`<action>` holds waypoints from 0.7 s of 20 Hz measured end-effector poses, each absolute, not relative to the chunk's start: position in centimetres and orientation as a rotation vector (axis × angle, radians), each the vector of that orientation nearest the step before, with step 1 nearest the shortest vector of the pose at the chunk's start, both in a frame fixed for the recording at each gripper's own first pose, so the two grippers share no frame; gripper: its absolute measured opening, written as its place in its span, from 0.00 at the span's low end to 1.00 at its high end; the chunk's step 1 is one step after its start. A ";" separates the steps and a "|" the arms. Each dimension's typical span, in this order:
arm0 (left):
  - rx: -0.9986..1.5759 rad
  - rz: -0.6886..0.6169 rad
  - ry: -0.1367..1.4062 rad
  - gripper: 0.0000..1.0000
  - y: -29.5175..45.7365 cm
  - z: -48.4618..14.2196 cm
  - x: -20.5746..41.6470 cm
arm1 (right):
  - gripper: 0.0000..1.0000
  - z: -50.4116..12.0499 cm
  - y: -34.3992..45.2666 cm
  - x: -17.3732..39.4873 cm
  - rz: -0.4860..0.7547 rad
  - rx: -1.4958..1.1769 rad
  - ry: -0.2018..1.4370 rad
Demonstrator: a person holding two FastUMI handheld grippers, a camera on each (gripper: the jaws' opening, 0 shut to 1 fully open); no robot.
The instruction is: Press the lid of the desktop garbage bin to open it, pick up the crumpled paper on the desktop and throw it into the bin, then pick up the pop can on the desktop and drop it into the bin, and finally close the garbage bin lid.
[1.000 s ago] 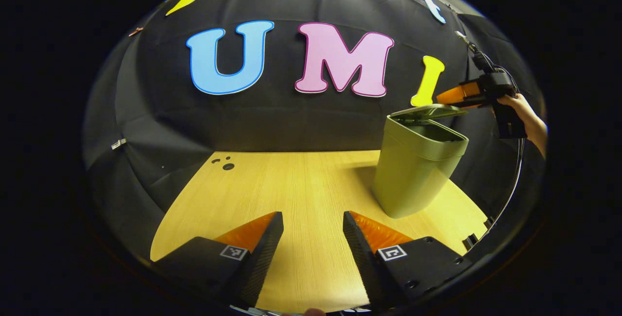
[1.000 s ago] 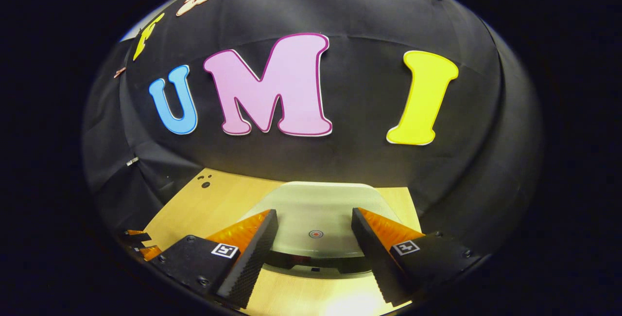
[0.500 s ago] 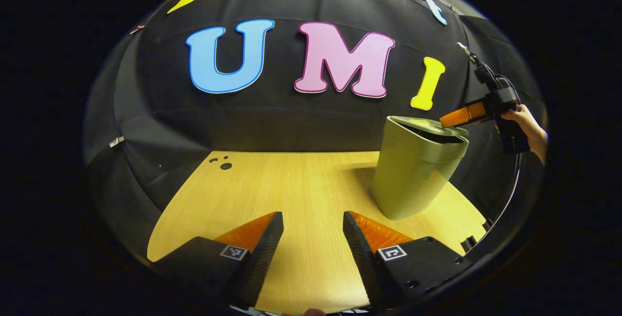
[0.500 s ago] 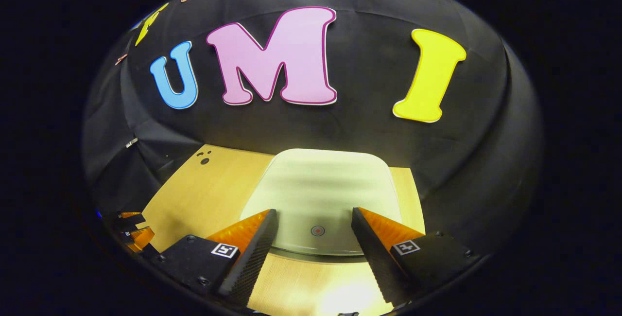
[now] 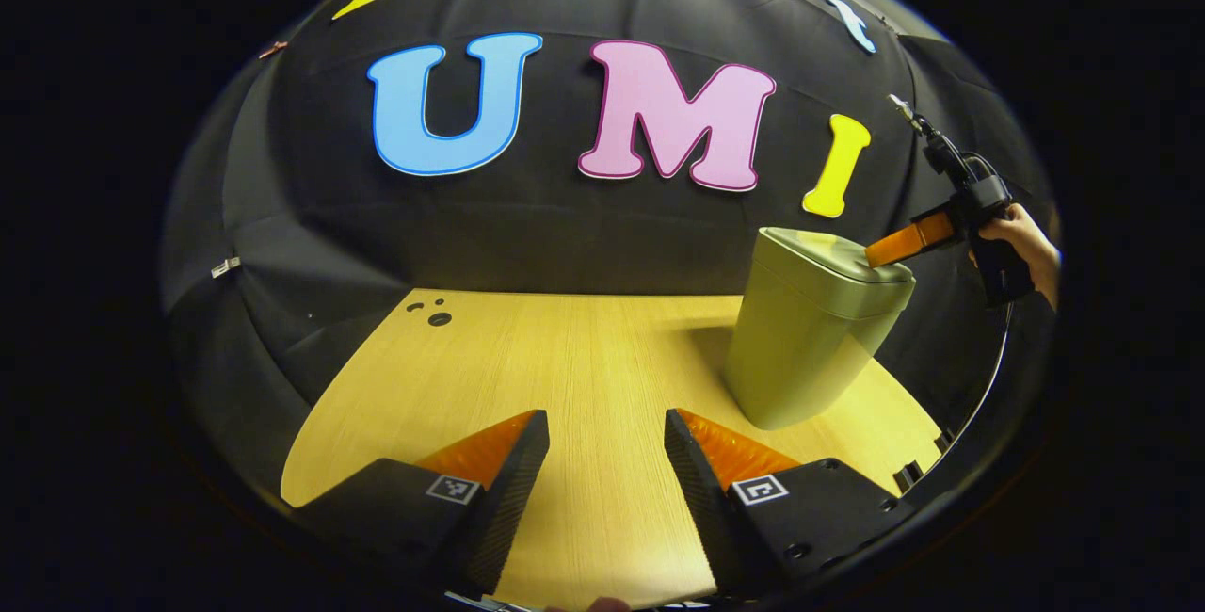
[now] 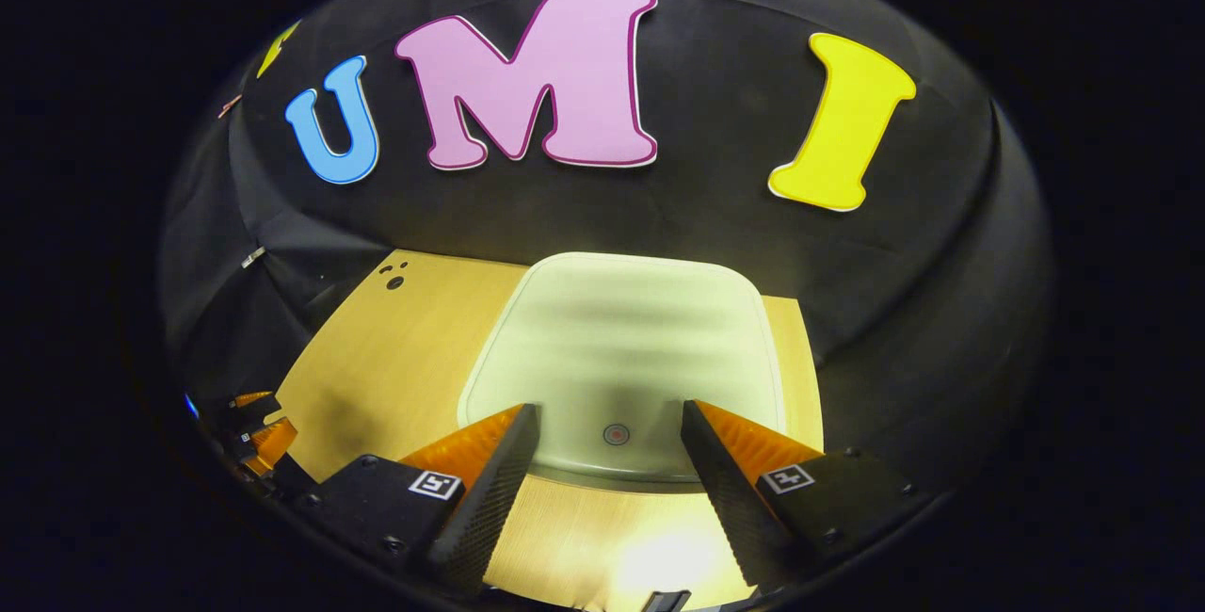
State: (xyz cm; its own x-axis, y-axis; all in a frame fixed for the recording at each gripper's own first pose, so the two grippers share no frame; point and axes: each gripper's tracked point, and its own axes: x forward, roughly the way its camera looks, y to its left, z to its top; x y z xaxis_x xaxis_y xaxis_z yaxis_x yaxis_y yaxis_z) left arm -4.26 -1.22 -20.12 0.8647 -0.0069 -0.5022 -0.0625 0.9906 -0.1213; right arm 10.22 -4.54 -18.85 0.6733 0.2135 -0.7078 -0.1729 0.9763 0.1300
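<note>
1. The garbage bin (image 5: 810, 339) stands upright on the wooden desktop (image 5: 565, 377), near the desktop's far right part as the left gripper view shows it.
2. The bin's lid (image 6: 617, 348) lies flat and closed on the rim; the contents of the bin are hidden.
3. A small round mark (image 6: 616, 434) sits on the lid near its front edge.
4. The right gripper (image 6: 610, 424) is over the front edge of the lid, its fingers spread apart on either side of the round mark. In the left gripper view its fingertips meet the top of the lid, and a hand (image 5: 1026, 245) holds it to the right of the bin.
5. The left gripper (image 5: 605, 428) hovers over the desktop, well apart from the bin and to its left, with its fingers spread apart and nothing between them.
</note>
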 end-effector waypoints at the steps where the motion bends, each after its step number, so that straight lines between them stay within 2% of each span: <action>1: -0.136 0.028 0.527 0.82 -1.2 -20.2 -4.2 | 0.99 -18.9 -4.5 10.2 0.223 0.057 0.816; 7: -0.151 0.018 0.521 0.82 -1.3 -20.3 -2.9 | 1.00 -19.5 -4.4 9.8 0.250 0.024 0.871; 14: -0.146 -0.007 0.509 0.82 -2.0 -19.8 -2.2 | 0.99 -18.9 -4.1 10.2 0.253 0.023 0.826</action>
